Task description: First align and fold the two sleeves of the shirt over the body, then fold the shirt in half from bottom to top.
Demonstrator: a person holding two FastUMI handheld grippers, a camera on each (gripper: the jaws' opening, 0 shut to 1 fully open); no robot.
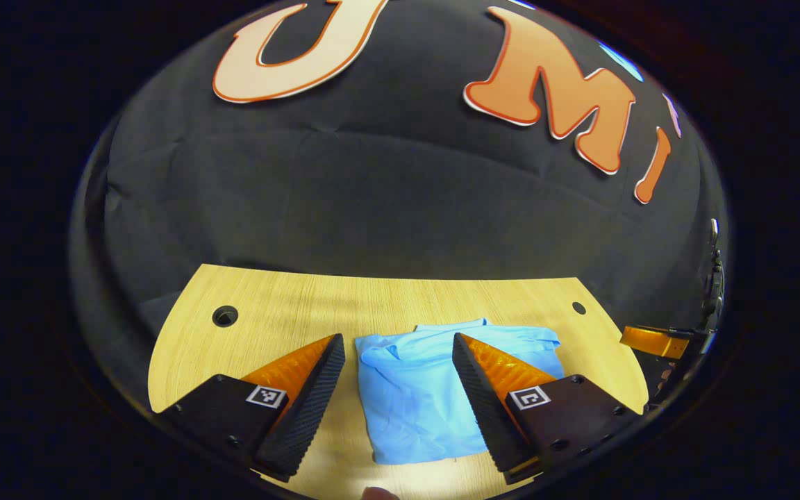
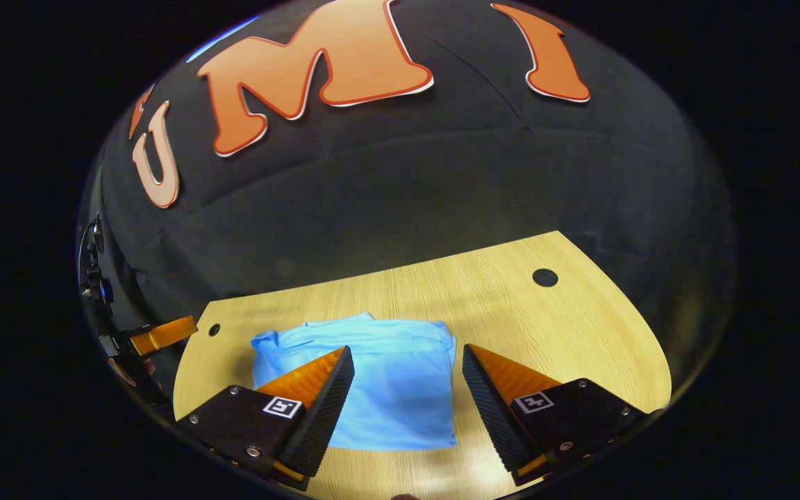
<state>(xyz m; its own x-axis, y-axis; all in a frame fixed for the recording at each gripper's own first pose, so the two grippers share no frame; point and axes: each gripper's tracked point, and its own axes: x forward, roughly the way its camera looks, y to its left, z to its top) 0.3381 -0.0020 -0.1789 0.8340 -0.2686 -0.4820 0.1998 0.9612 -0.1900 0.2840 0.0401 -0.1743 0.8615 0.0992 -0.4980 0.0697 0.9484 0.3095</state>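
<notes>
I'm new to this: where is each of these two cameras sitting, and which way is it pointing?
Left gripper view: rides on the left gripper, looking forward and down between its open fingers at the blue shirt folded on the wooden table; the other gripper peeks in at the right edge.
Right gripper view: rides on the right gripper, facing the same shirt from the other side; its fingers are open too, and the other gripper shows at the left edge.
Shared: shirt, table and the black cloth wall behind.
</notes>
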